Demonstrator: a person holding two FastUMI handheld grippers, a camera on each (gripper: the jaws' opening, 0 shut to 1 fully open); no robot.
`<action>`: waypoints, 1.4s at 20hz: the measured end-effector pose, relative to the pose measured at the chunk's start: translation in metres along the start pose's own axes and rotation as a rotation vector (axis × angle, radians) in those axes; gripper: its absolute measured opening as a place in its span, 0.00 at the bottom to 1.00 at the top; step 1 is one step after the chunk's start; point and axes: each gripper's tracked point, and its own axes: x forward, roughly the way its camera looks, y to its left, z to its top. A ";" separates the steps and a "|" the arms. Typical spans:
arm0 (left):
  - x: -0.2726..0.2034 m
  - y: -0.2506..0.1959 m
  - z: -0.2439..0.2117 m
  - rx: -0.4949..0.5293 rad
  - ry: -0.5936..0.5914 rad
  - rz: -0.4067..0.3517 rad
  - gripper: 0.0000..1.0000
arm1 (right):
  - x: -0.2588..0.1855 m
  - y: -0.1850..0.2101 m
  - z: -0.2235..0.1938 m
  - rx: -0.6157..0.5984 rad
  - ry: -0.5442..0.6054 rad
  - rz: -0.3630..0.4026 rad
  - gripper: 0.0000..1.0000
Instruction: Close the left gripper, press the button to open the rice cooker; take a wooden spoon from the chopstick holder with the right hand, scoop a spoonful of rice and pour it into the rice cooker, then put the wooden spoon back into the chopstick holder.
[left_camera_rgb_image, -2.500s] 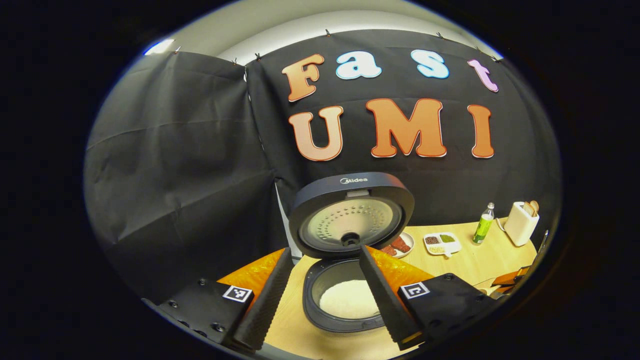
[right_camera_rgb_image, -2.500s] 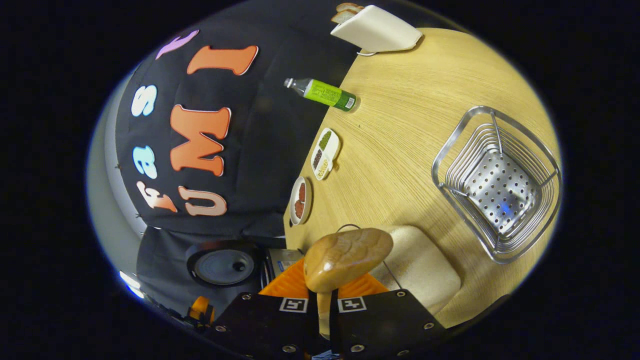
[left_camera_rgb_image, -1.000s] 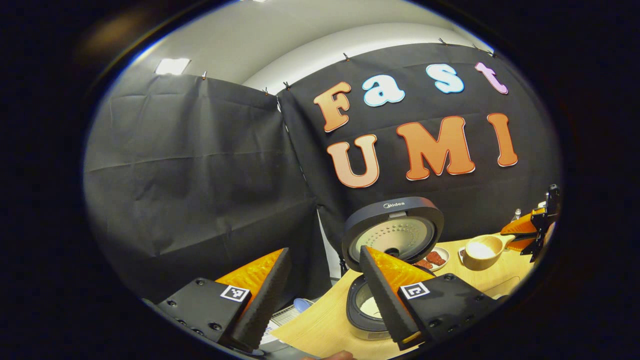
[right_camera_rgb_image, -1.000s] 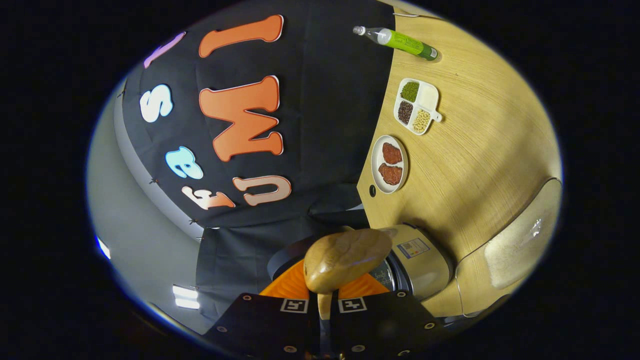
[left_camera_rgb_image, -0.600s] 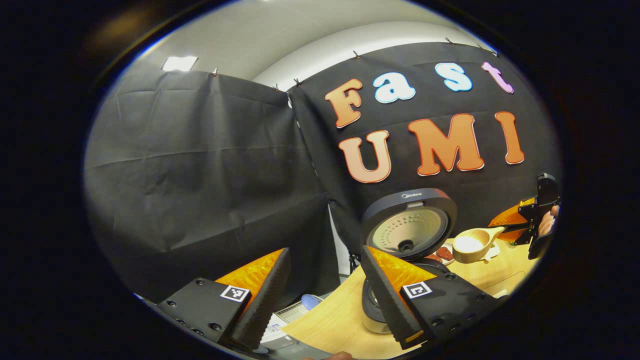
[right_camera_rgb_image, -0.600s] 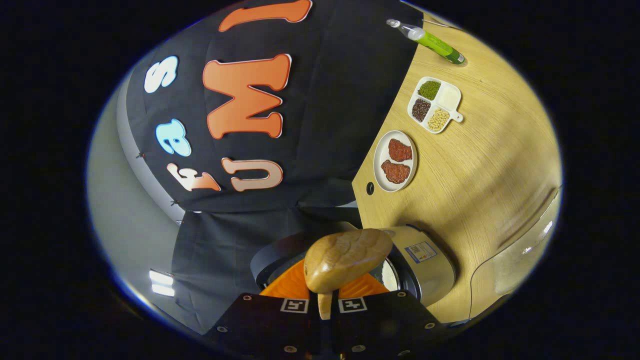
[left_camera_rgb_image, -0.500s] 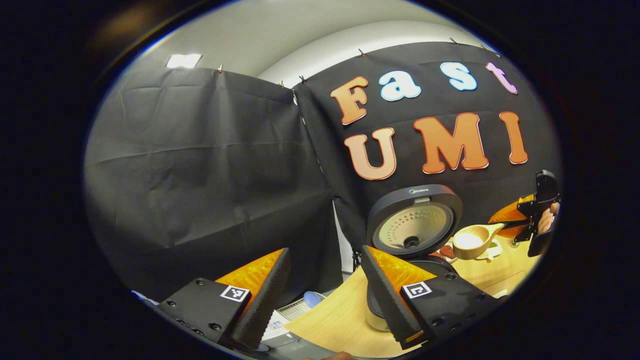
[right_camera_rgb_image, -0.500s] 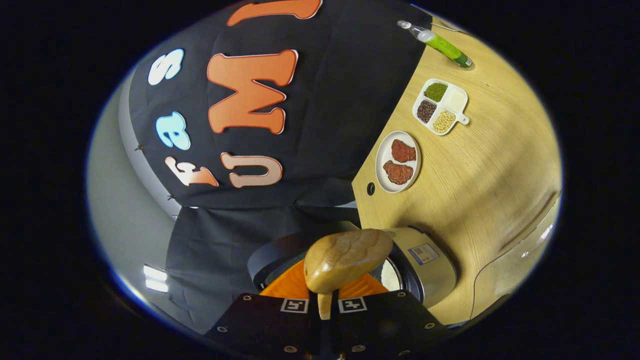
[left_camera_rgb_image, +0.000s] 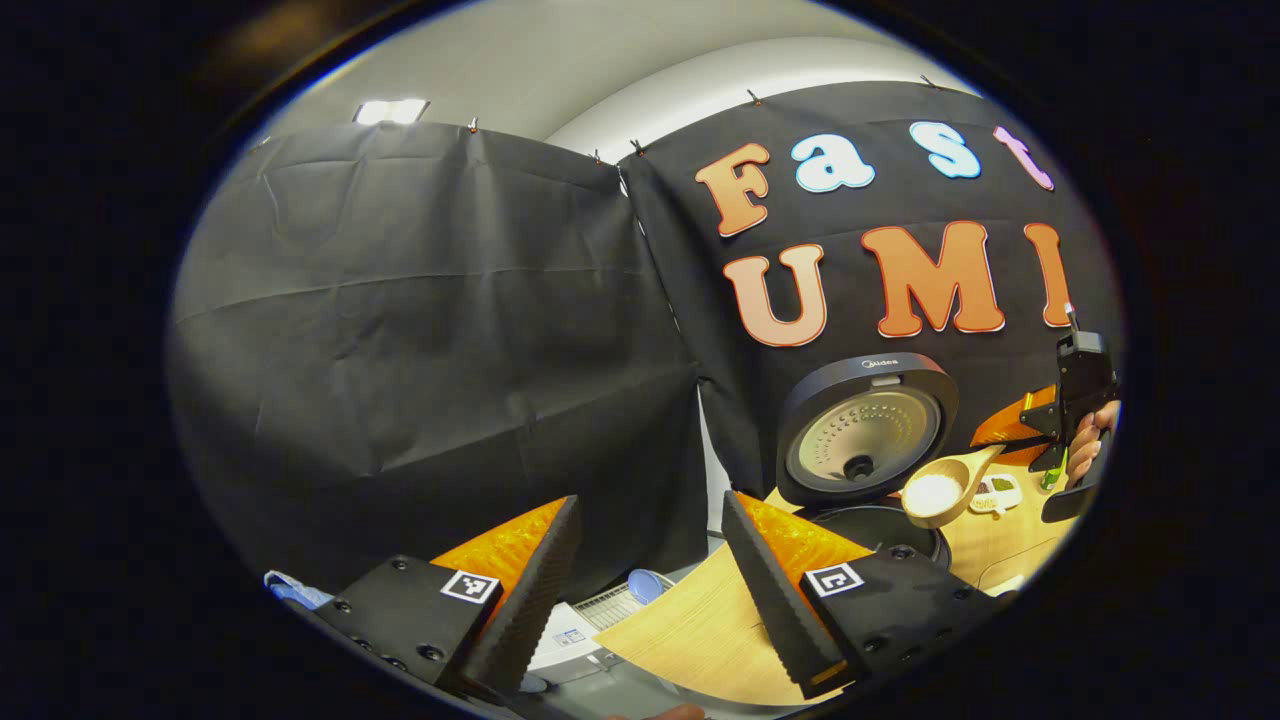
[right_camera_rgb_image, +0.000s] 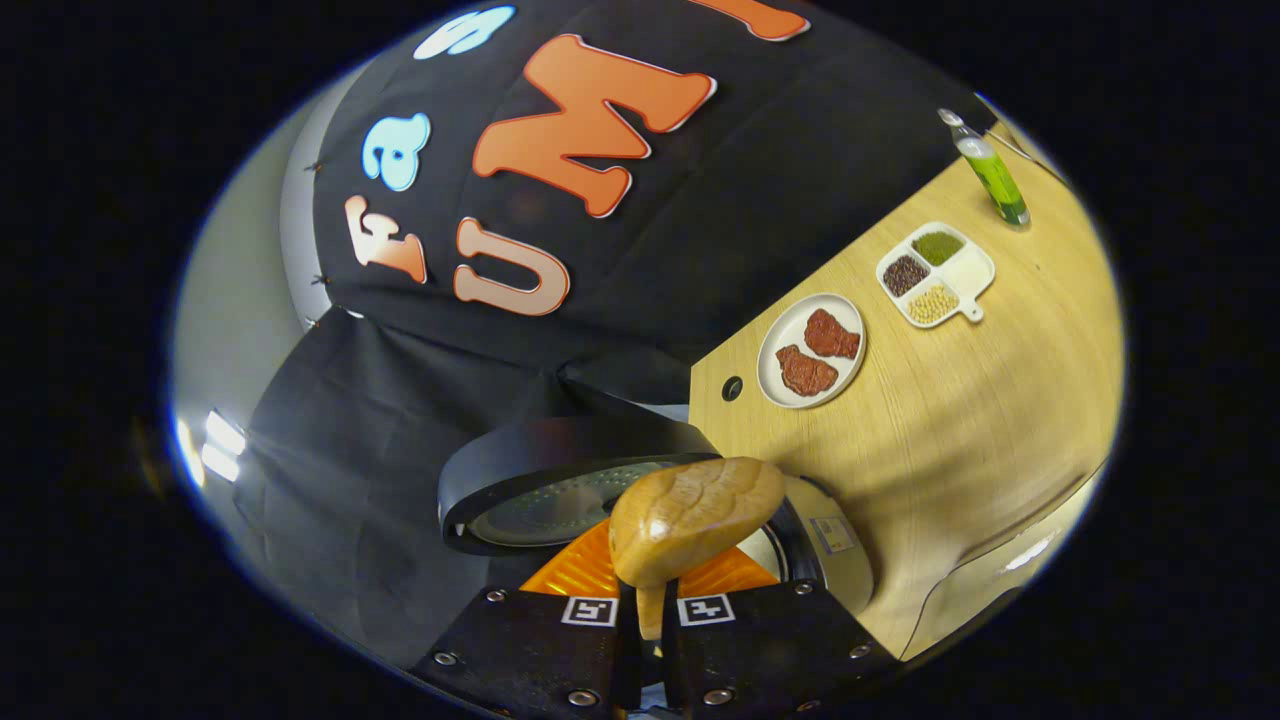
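**Loaded spoon at cooker rim: spill risk**

Right claw (right_camera_rgb_image: 648, 625) clamped on spoon (right_camera_rgb_image: 695, 520) handle; bowl heaped with rice, poised over open cooker (left_camera_rgb_image: 868, 430). Left claw (left_camera_rgb_image: 645, 590) apart, idle, off table (right_camera_rgb_image: 960, 420) edge. Likely failure: tipping short of pot, scattering grains onto table; handle twisting in grip.

Right gripper view: round white plate (right_camera_rgb_image: 775, 385) with two red meat pieces (right_camera_rgb_image: 820, 352) ahead of the claw, right of centre. Just beyond it, divided white dish (right_camera_rgb_image: 972, 272) of beans and grains. Green bottle (right_camera_rgb_image: 994, 177) farther off, near the cloth wall. All on a light wooden table (right_camera_rgb_image: 960, 430).
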 end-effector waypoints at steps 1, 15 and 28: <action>0.000 0.004 -0.001 0.004 0.001 0.007 1.00 | 0.001 0.002 0.000 -0.057 -0.016 -0.013 0.07; 0.000 0.026 -0.015 -0.011 0.032 0.043 0.95 | 0.010 0.040 -0.001 -0.441 -0.131 -0.064 0.07; 0.008 0.036 -0.034 -0.038 0.083 0.044 0.87 | 0.016 0.060 -0.011 -0.773 -0.220 -0.104 0.07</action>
